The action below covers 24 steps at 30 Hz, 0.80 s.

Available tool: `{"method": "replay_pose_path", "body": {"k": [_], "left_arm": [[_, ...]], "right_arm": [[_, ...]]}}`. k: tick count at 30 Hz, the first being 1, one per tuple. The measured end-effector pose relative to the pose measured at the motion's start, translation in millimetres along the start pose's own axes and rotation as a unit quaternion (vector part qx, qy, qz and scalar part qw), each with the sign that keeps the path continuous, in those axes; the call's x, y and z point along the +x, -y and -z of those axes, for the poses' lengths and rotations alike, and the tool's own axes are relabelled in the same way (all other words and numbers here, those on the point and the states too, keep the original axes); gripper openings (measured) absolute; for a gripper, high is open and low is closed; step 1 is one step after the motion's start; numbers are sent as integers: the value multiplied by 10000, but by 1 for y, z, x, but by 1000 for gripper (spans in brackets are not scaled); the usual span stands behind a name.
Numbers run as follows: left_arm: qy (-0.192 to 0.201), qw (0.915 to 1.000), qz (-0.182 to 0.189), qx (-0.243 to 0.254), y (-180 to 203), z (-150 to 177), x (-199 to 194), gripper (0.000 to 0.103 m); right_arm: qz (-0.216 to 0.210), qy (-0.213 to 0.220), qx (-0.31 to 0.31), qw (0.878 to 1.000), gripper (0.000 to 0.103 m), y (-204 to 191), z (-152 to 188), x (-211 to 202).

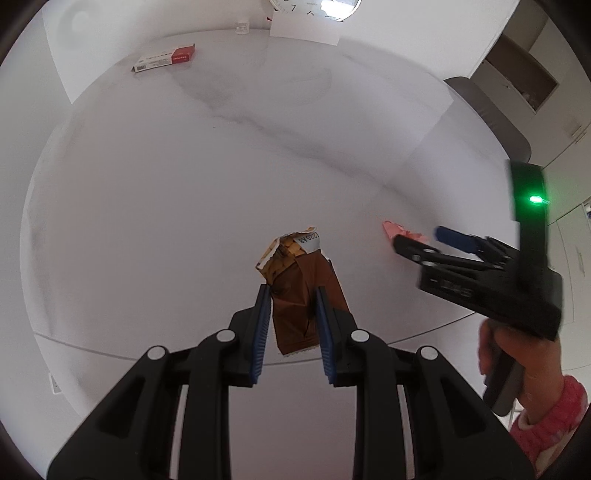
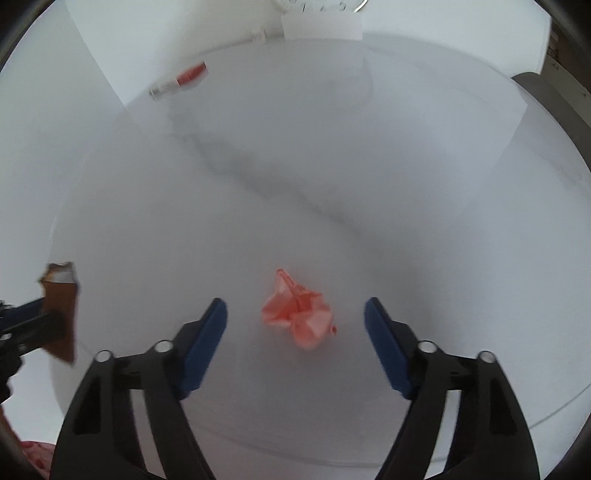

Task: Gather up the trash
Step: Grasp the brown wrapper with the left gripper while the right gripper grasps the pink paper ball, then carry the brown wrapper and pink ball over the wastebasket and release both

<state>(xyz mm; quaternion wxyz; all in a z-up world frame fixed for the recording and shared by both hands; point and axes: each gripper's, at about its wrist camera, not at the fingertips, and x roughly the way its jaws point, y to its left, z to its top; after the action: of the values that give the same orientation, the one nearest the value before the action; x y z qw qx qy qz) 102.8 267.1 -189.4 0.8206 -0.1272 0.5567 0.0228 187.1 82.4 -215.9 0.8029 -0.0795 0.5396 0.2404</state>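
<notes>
While the left tongs [image 1: 291, 295] pinch a torn brown snack wrapper [image 1: 303, 291] above the white table [image 1: 184, 184], the right tongs [image 2: 295, 314] hang wide around a crumpled pink wrapper [image 2: 299, 314], pads not touching. Way out ahead-left lies a red-and-white box [image 1: 164, 58], nothing blocking.

Both views bright, evenly lit; white table [image 1: 184, 184] close to washed out. Glare on the clock [image 1: 314, 7] at top edge. Broad soft shadows across the tabletop, no hard edges. Strong fisheye bending, dark vignette in corners. Right wrist view motion-blurred throughout: pink wad [image 2: 299, 314] smeared. Left wrist view sharper; green lamp [image 1: 534, 199] flares.
</notes>
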Motion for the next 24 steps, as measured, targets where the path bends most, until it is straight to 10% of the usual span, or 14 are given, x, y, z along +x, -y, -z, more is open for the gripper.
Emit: {"method": "replay_pose_path", "body": {"k": [4, 16, 24], "left_arm": [[14, 10000, -36, 90, 4, -1, 6, 24], [74, 9984, 135, 535, 47, 19, -13, 24], [12, 9895, 576, 1324, 119, 45, -23, 24]], "right_arm": [[102, -148, -75, 9998, 40, -4, 0, 13], [156, 226, 99, 9996, 36, 15, 29, -37], [366, 595, 934, 9932, 37, 53, 111, -125]]}}
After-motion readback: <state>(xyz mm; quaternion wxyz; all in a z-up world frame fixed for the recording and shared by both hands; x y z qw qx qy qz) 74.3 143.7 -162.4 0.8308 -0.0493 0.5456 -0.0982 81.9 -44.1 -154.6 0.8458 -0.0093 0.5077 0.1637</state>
